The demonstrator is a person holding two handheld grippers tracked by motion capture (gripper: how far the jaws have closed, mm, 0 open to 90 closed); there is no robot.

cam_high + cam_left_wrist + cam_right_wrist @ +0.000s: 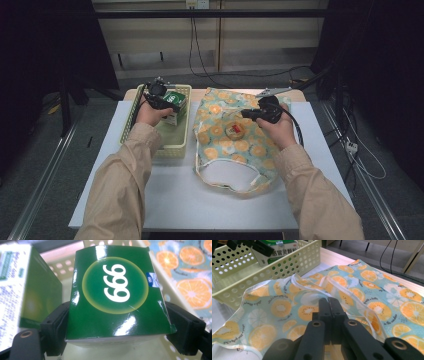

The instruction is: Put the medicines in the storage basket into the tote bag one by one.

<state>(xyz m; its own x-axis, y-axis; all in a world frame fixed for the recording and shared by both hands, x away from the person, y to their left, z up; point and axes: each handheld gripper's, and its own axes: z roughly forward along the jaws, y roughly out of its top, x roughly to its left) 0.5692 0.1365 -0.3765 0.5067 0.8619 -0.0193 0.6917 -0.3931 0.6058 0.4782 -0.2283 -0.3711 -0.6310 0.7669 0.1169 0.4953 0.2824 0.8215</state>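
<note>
The green box (115, 295), glossy and printed with a white "999" inside a pale ring, sits clamped between the two black jaws of the left tongs (117, 332), one pad pressed to each side wall. In the high view the left tongs (167, 103) hold this green box (175, 102) over the far end of the yellow perforated basket (172, 147). Just beside the left jaw, a second green-and-white box (22, 287) stands inside the basket.

To the right of the basket lies an orange-slice patterned bag (235, 140) on the white table (180, 200), its mouth toward the person. The right tongs (330, 306) are pinched tight on the bag's fabric (287, 307), with its clear trimmed edge running just ahead of the tips. In the high view the right tongs (247, 114) rest on the bag's upper middle, near a small red and yellow thing (235, 130) lying on the cloth.
</note>
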